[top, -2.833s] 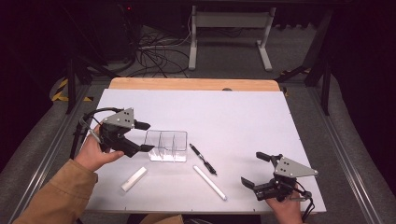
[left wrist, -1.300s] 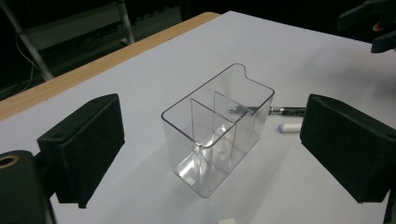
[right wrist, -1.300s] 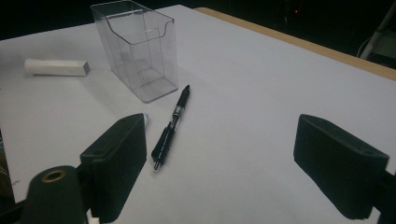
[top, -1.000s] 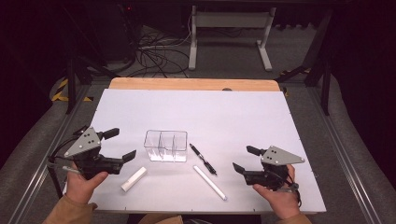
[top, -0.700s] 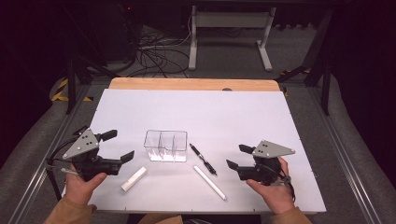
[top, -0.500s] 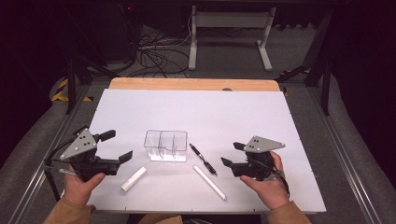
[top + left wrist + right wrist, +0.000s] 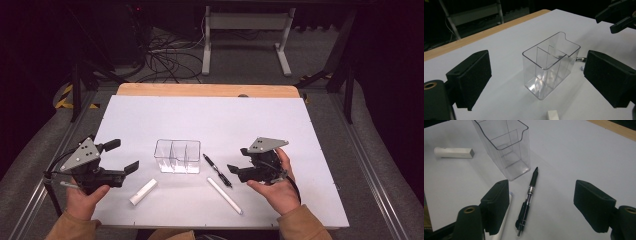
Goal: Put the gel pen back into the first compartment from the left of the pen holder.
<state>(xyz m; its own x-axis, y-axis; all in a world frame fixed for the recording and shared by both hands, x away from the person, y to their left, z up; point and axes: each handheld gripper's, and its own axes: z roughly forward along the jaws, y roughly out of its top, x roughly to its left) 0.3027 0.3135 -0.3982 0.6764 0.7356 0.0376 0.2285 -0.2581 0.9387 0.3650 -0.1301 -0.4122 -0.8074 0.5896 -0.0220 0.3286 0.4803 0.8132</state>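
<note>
— So, the pen (image 7: pixel 528 200): how will it handle?
— Light, stiff and smooth, I'd judge; it may roll. It lies flat on the table (image 7: pixel 310 140), just beside the clear bin (image 7: pixel 177 156), between it and the right gripper (image 7: pixel 235 170).
— Where to grip?
— Across the barrel near its middle, by the darker grip section.
— Jaws?
— Right gripper spread wide, pen lying between them, nothing held. Left gripper (image 7: pixel 125 157) also wide, empty, facing the bin.
— Anything else nearby?
— A white stick (image 7: pixel 225 196) beside the pen, a white marker (image 7: pixel 143 192) further left.
</note>
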